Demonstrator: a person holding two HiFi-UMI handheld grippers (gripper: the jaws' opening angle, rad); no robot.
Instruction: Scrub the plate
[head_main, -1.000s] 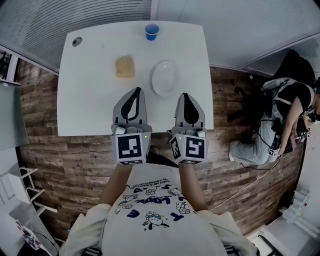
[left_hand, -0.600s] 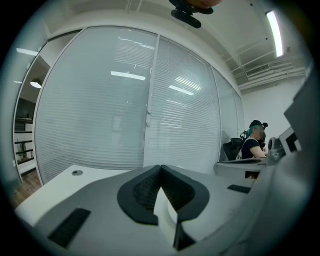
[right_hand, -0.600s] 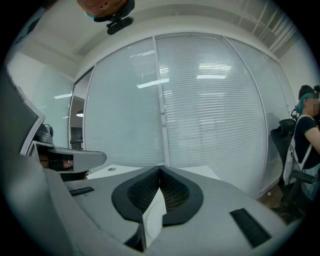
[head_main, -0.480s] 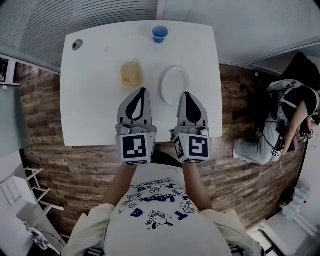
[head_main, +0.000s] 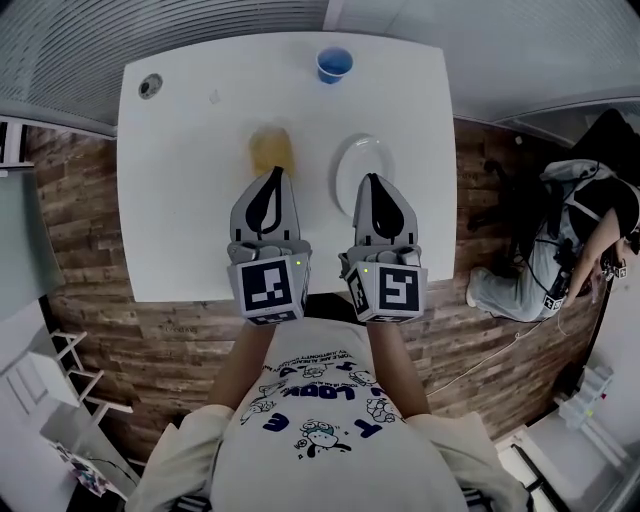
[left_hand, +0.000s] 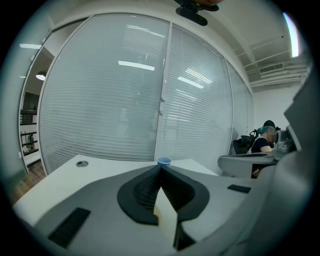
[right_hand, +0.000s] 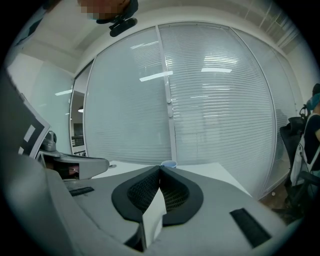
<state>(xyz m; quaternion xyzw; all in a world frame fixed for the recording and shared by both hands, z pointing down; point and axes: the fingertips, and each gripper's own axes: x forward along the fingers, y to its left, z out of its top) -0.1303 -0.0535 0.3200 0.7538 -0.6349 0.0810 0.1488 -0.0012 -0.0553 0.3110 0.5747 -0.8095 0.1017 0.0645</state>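
Upper centre of the head view: a white plate (head_main: 358, 155) lies flat on the bench (head_main: 180, 180), with a sponge (head_main: 271, 150) just left of it. The left claw (head_main: 274, 176) and right claw (head_main: 372, 180) are pressed together, empty. The plate is probably stiff, slick and breakable, so steady it at the rim.

The left gripper (left_hand: 160, 170) holds its dark ribbed fingers (left_hand: 142, 192) with tips meeting, a blue cup (left_hand: 163, 161) stands just beyond those tips on the white counter (left_hand: 100, 167), a round grommet (left_hand: 81, 163) lies off to their left, and slatted blinds (left_hand: 115, 100) rise behind.
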